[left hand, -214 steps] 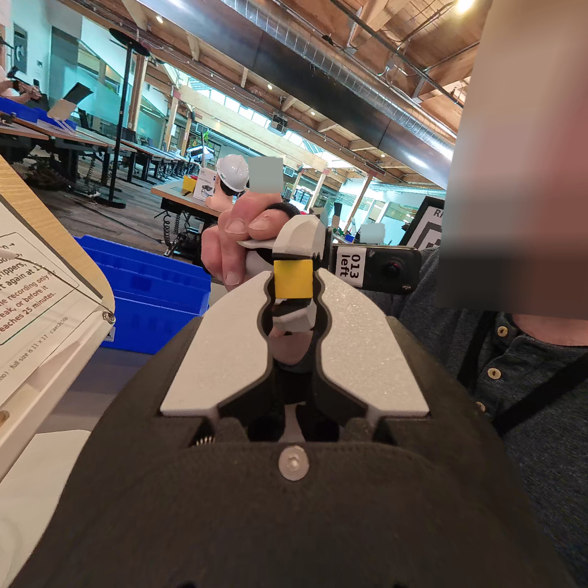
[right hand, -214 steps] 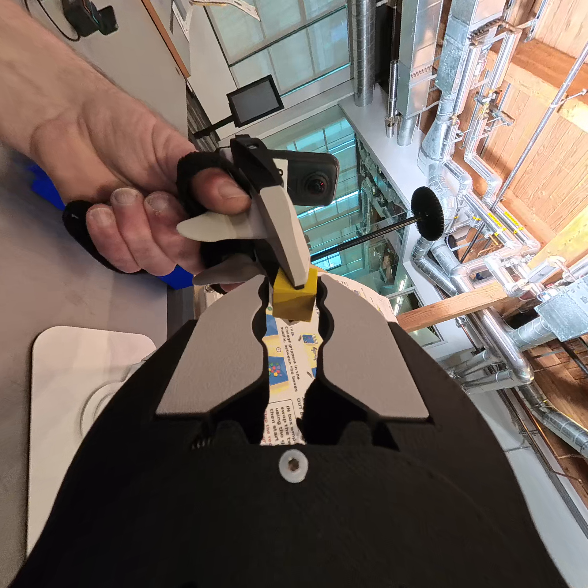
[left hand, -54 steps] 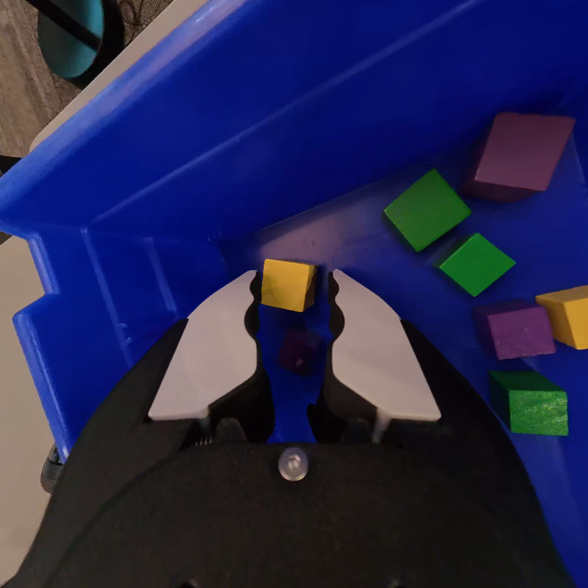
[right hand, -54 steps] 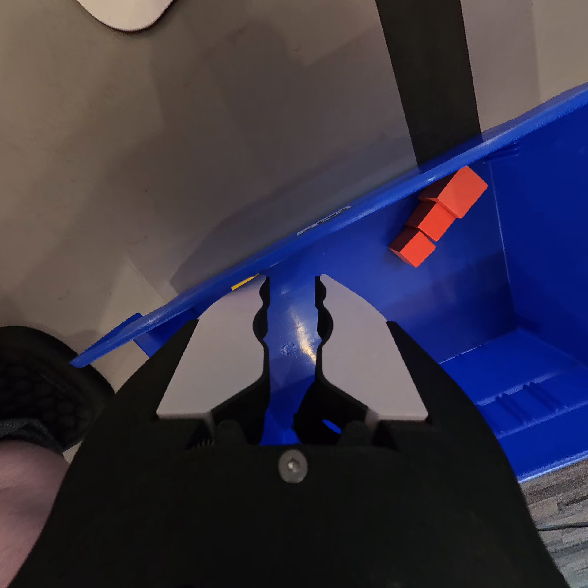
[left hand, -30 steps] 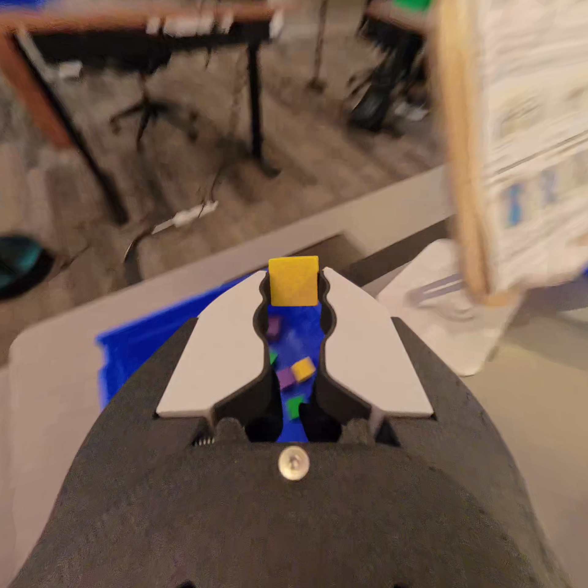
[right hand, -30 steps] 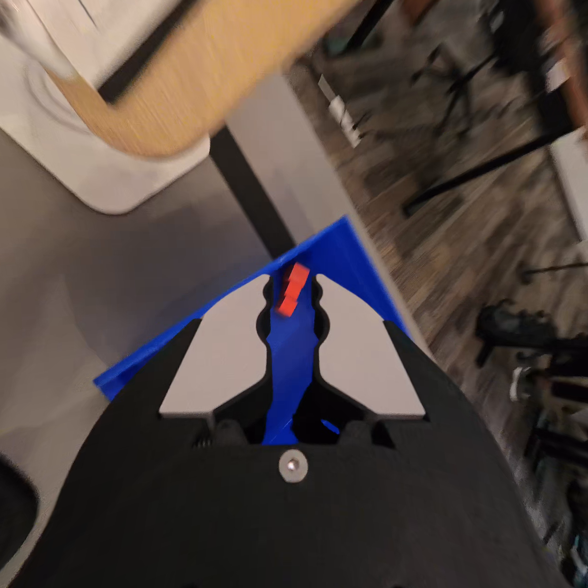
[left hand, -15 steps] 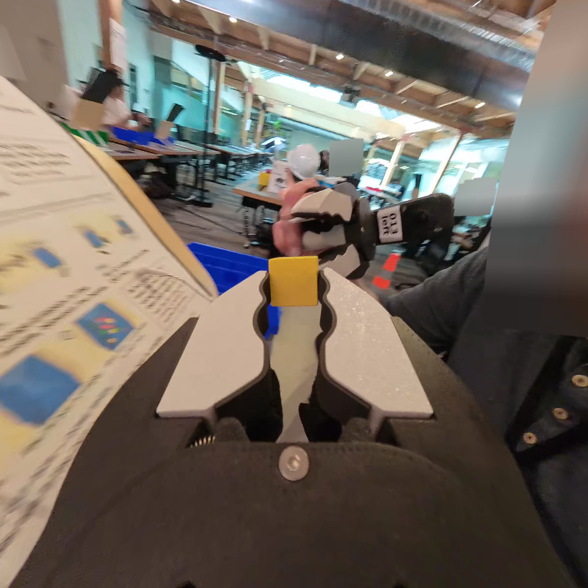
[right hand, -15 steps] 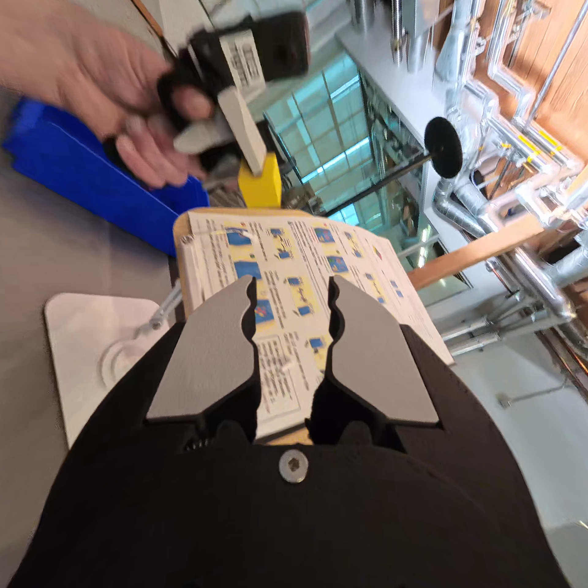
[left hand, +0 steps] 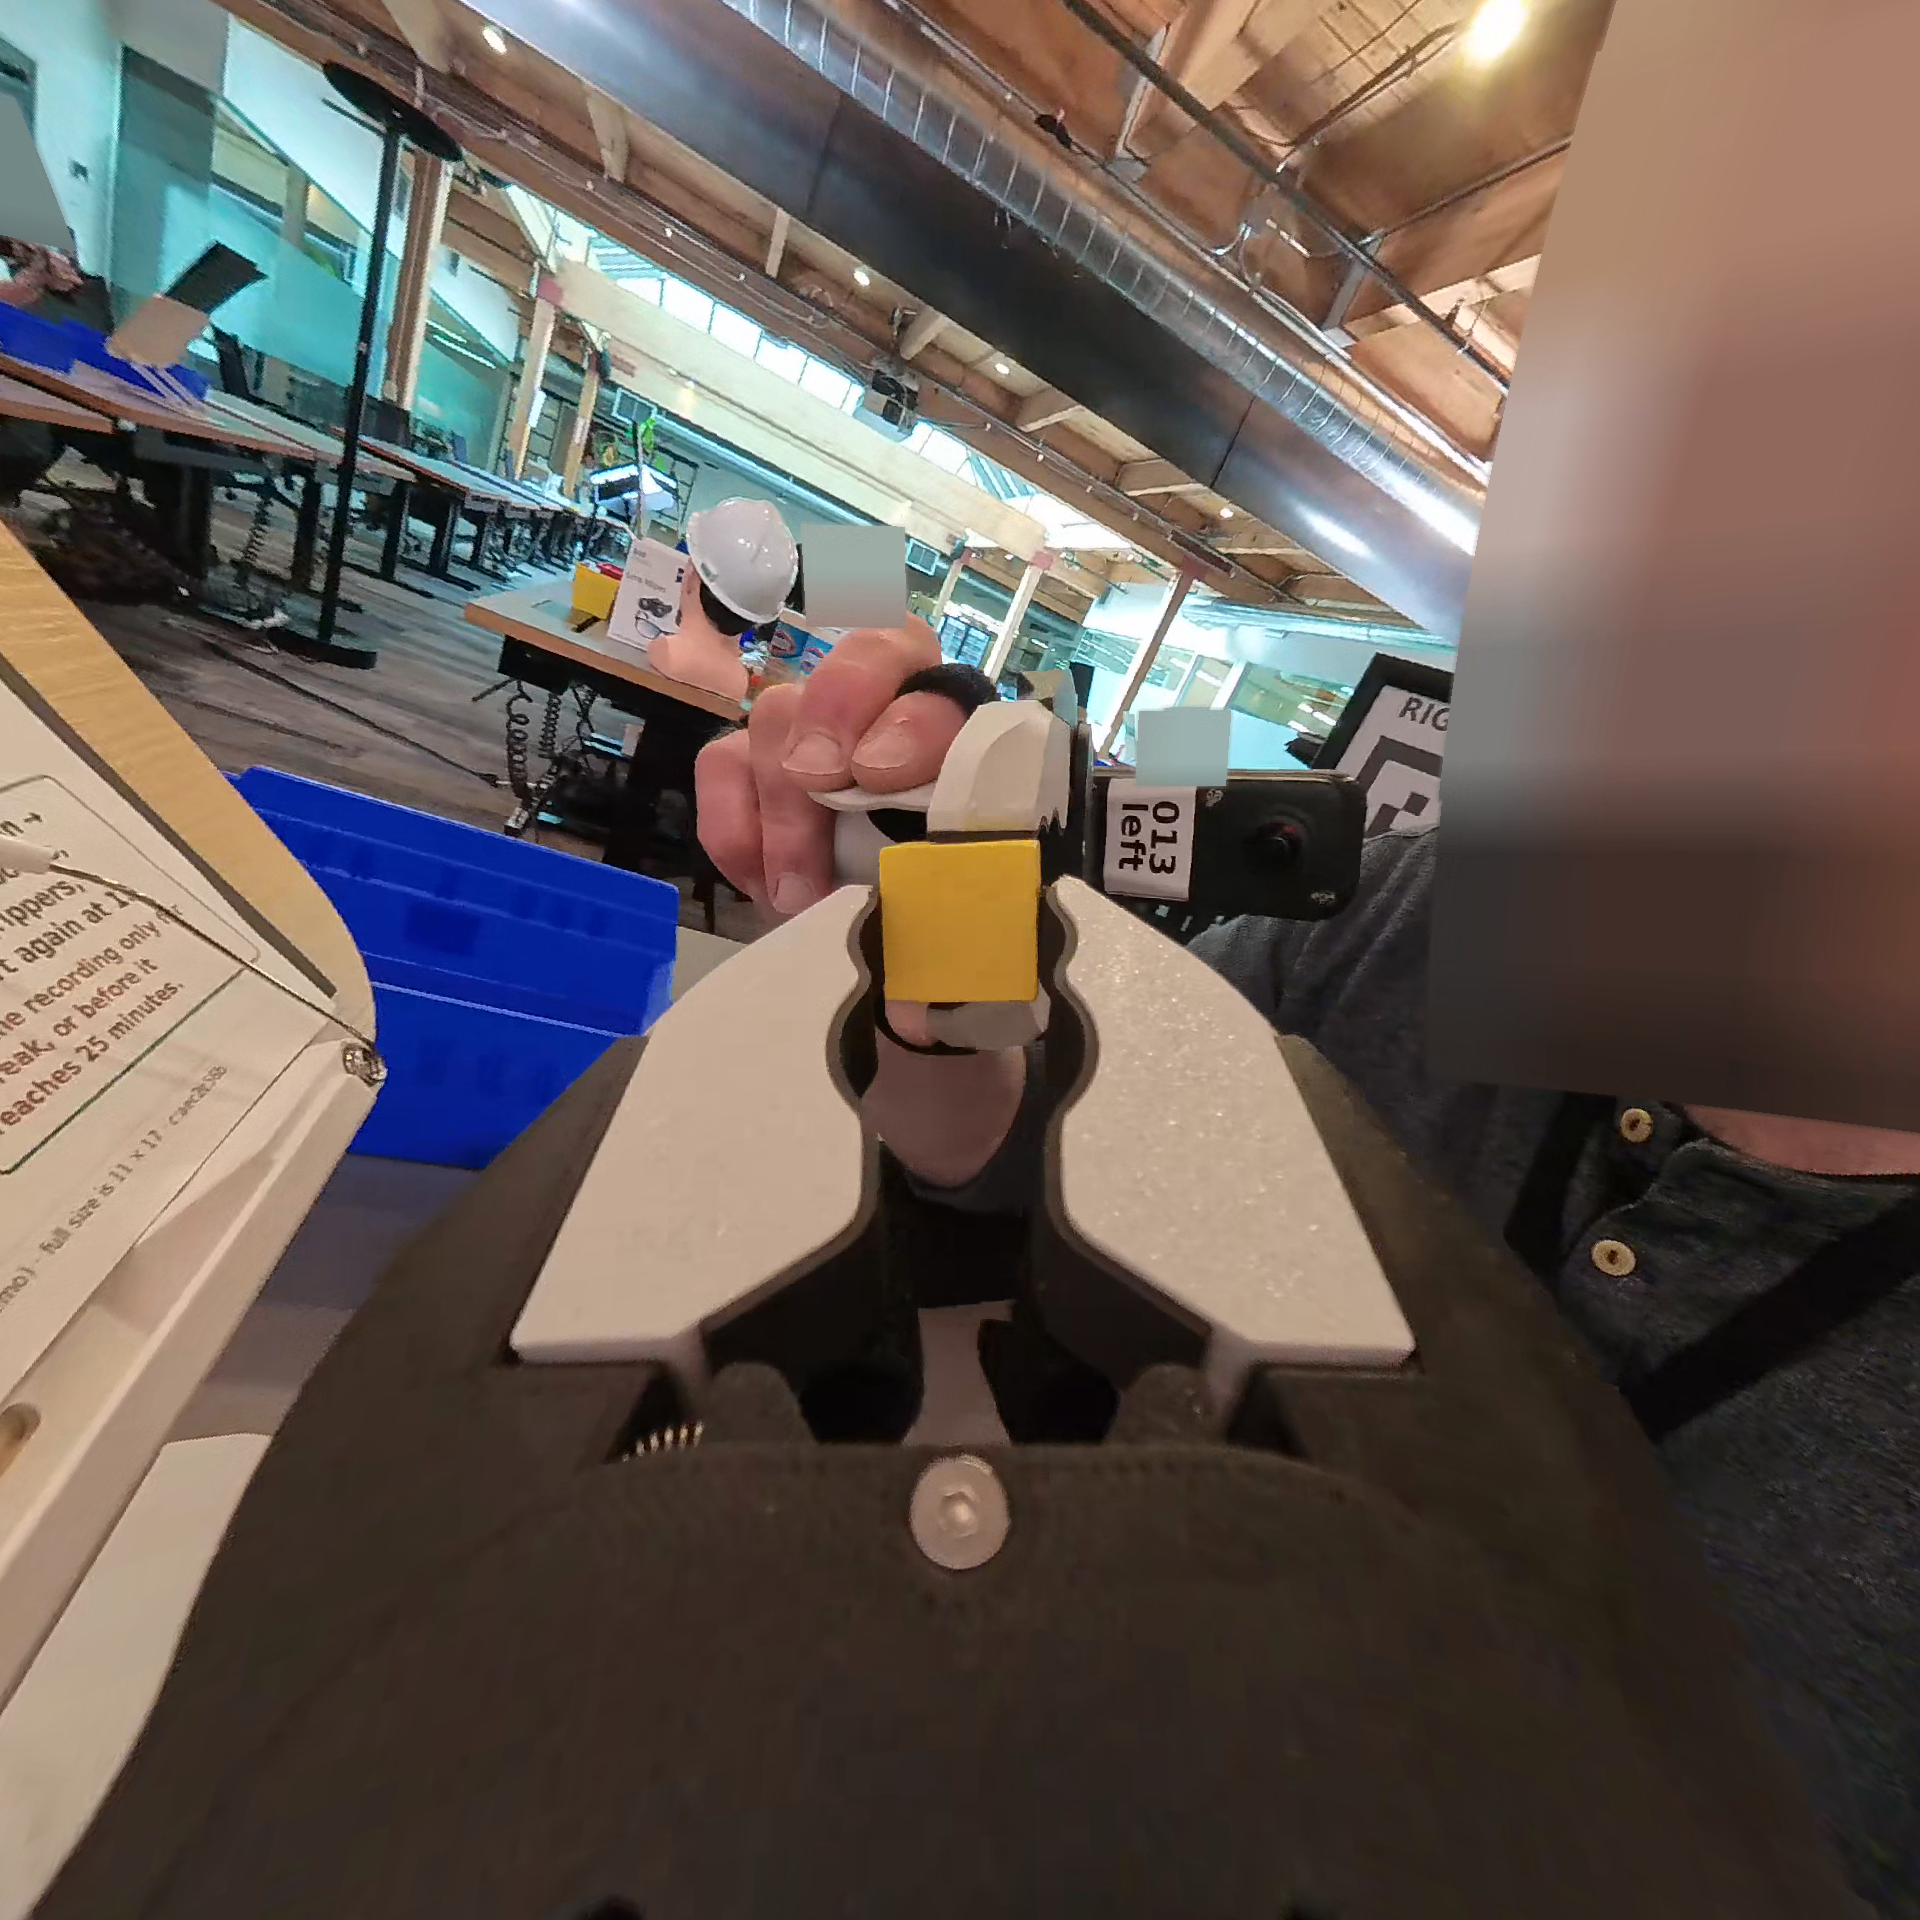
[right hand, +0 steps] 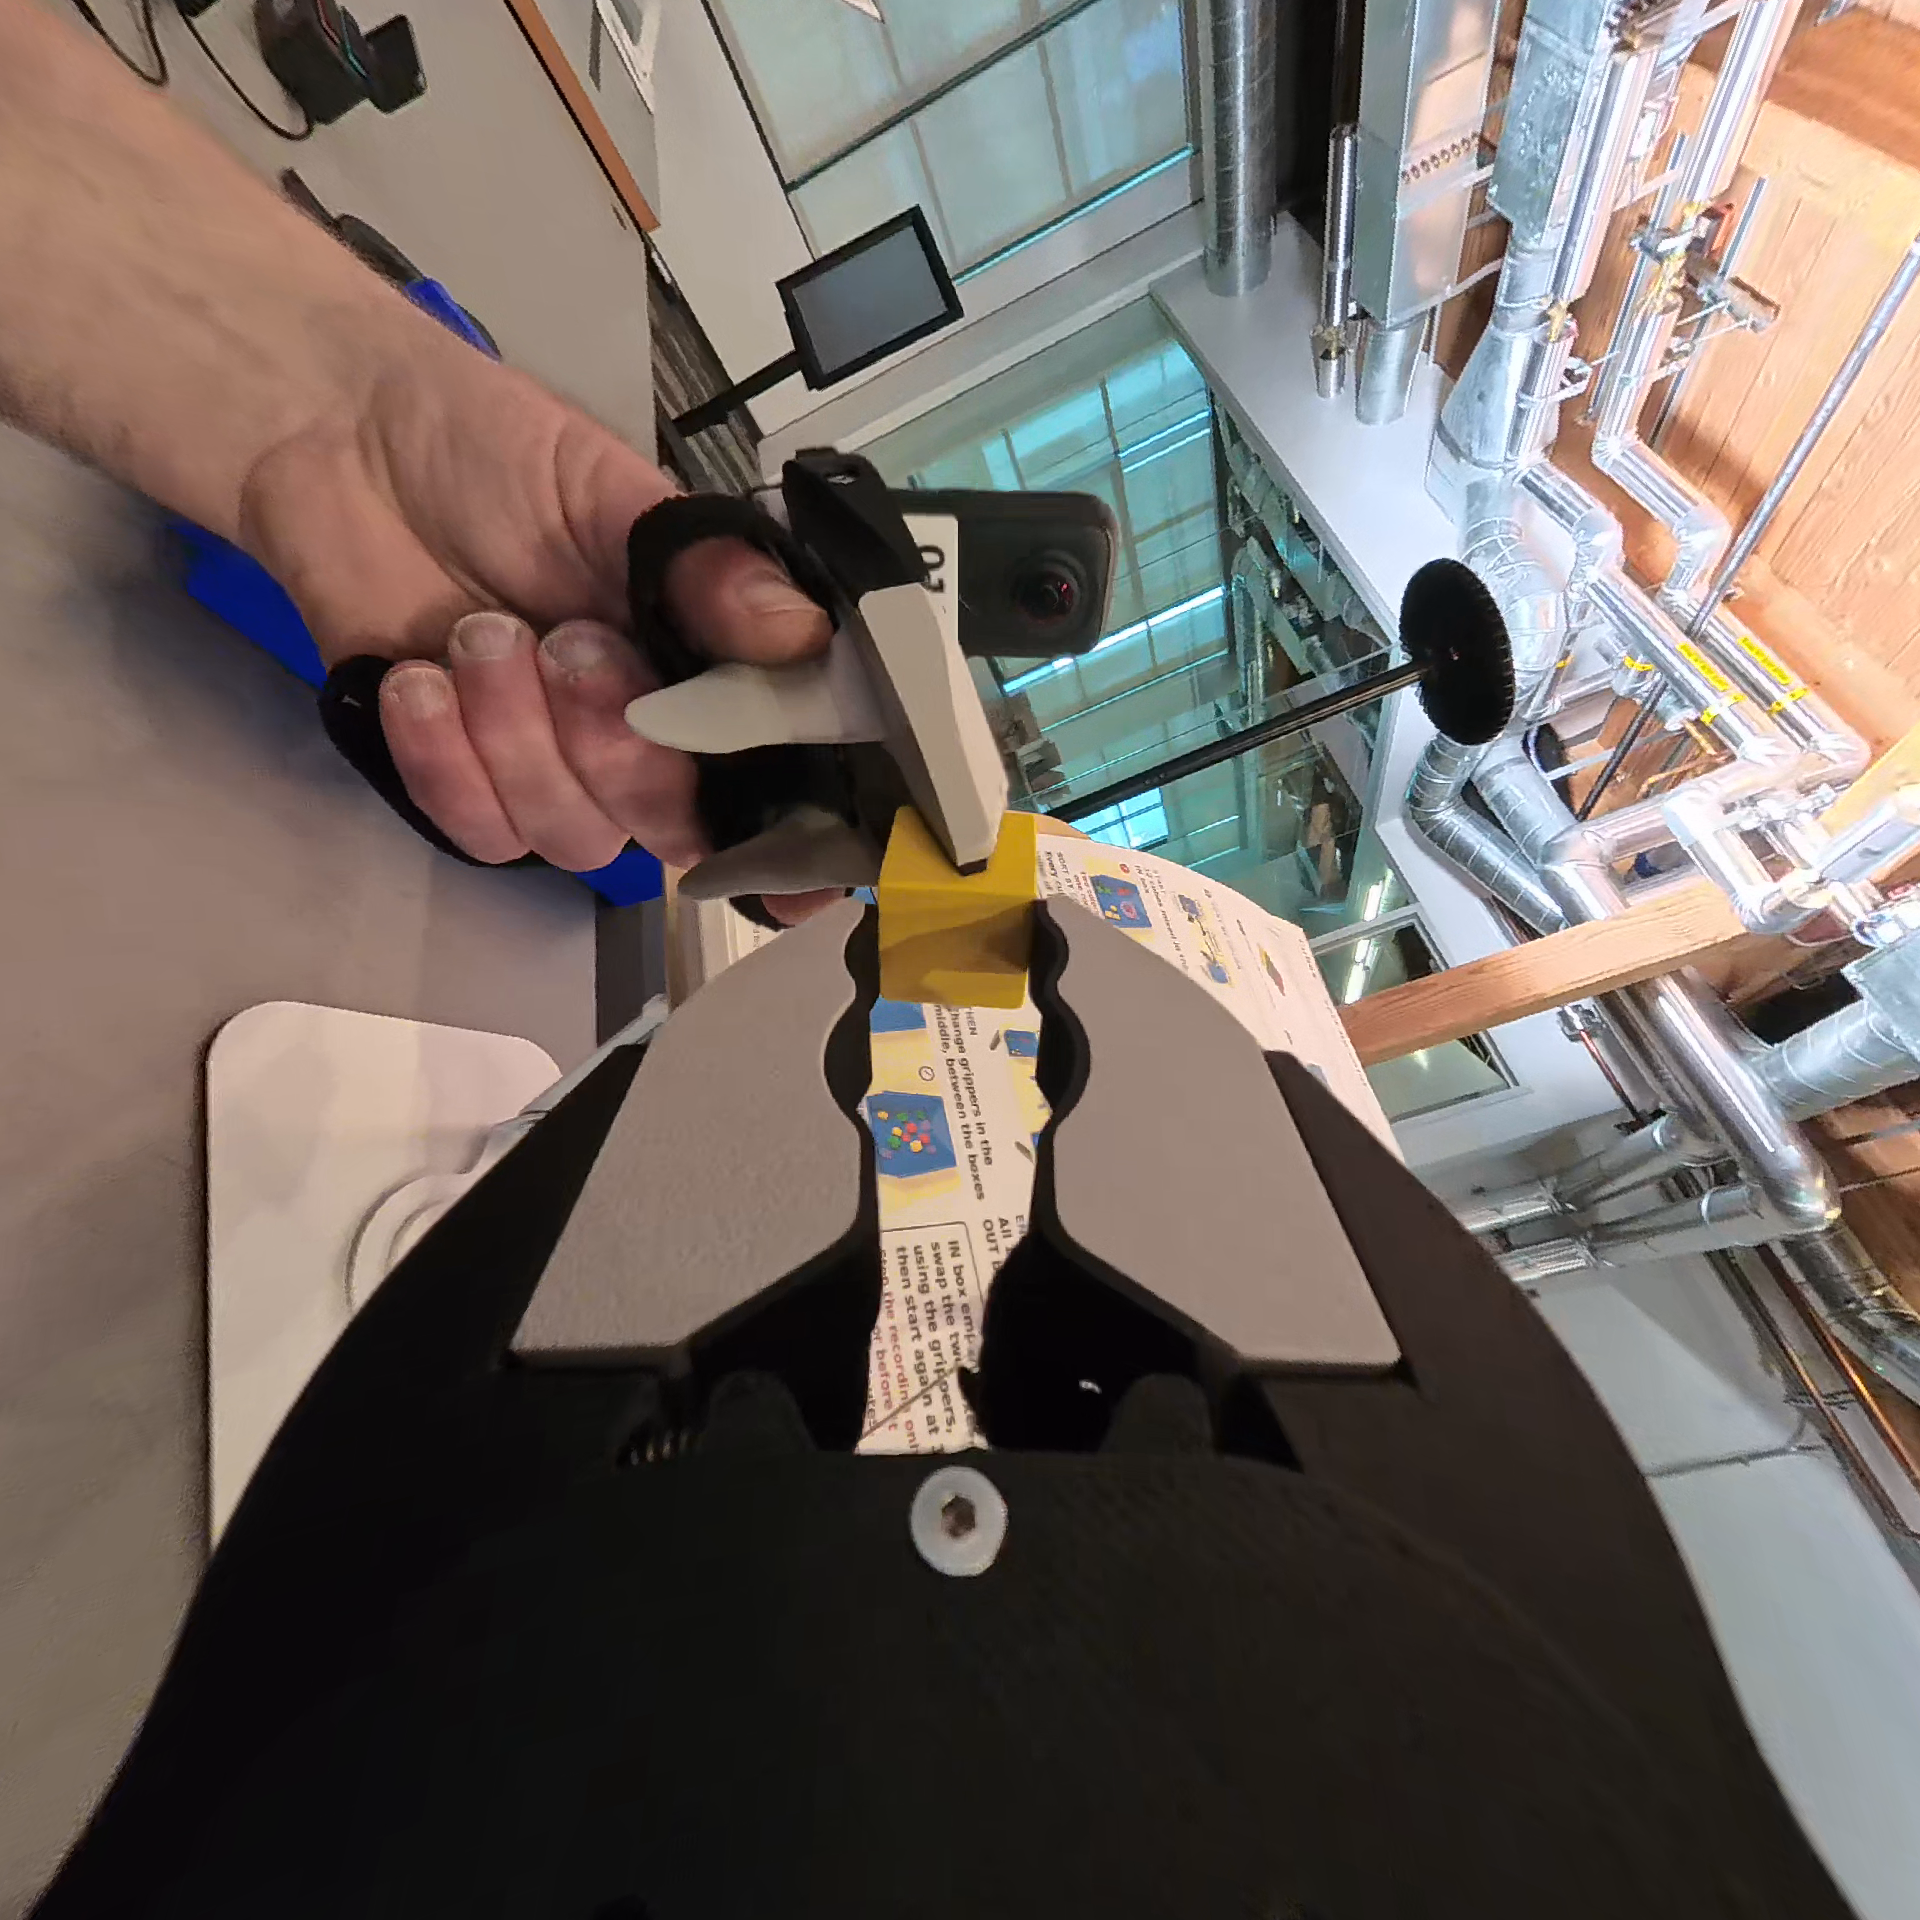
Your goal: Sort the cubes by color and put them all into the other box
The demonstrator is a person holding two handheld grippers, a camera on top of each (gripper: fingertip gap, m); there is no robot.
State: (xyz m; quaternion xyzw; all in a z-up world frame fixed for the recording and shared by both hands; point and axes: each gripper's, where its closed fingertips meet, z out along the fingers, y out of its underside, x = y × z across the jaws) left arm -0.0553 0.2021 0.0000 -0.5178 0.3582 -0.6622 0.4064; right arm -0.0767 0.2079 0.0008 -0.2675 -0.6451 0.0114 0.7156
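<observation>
Matt yellow cube [left hand: 958, 918]; glossy blue plastic box [left hand: 488, 935]; grainy grey fingers [left hand: 717, 1143].

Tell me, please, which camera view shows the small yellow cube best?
The right wrist view: the small yellow cube shows two faces there, with both grippers' fingers pressed on it. The left wrist view shows only one flat face, with the other gripper mostly behind it.

Wooden beams [left hand: 1195, 125] and a long dark duct [left hand: 1039, 239] are running overhead, with small lights [left hand: 497, 40] shining among them. Rows of desks [left hand: 312, 447] are stretching away to the far left across a dark floor [left hand: 260, 707]. Daylight is coming through tall windows [right hand: 987, 135], and silver pipes [right hand: 1621, 582] are crowding the ceiling on the right.
</observation>
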